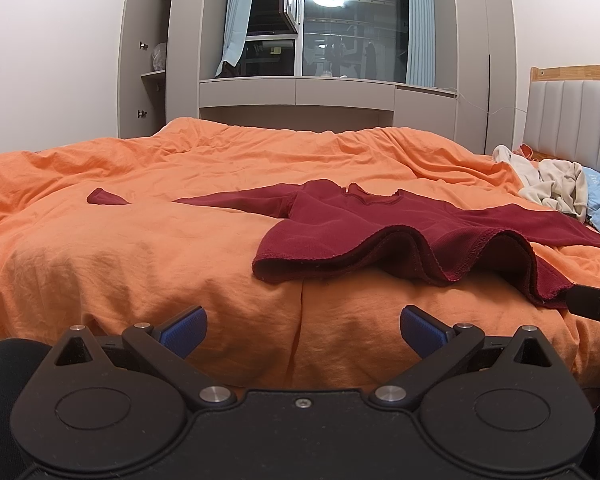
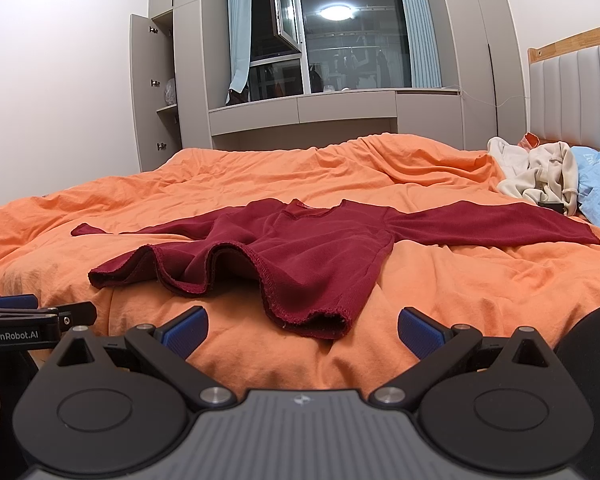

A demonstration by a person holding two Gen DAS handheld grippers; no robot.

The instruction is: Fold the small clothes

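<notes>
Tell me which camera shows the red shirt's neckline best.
The right wrist view: the red shirt sits centred there, its neckline facing the camera. The left wrist view shows the shirt off to the right, neckline flatter.

Place: a bedroom in a home.
Bed (image 2: 260, 184): wide, takes up most of both views, covered by a rumpled orange duvet.
Headboard (image 2: 576, 96): at the right end of the bed, padded in grey panels with a wooden top rail.
Wardrobe (image 2: 156, 92): built-in grey units behind the bed, reaching the ceiling; one door stands open on shelves.
Window (image 2: 340, 32): above the bed's far side, between the wardrobe units, dark outside, one sash tilted open, a ceiling lamp mirrored in the glass.
Curtains (image 2: 240, 28): pale blue, at both sides of the window.
Clothes (image 2: 540, 176): a loose cream and blue heap on the bed near the headboard.
Shirt (image 2: 300, 248): dark red, spread on the bed.
</notes>
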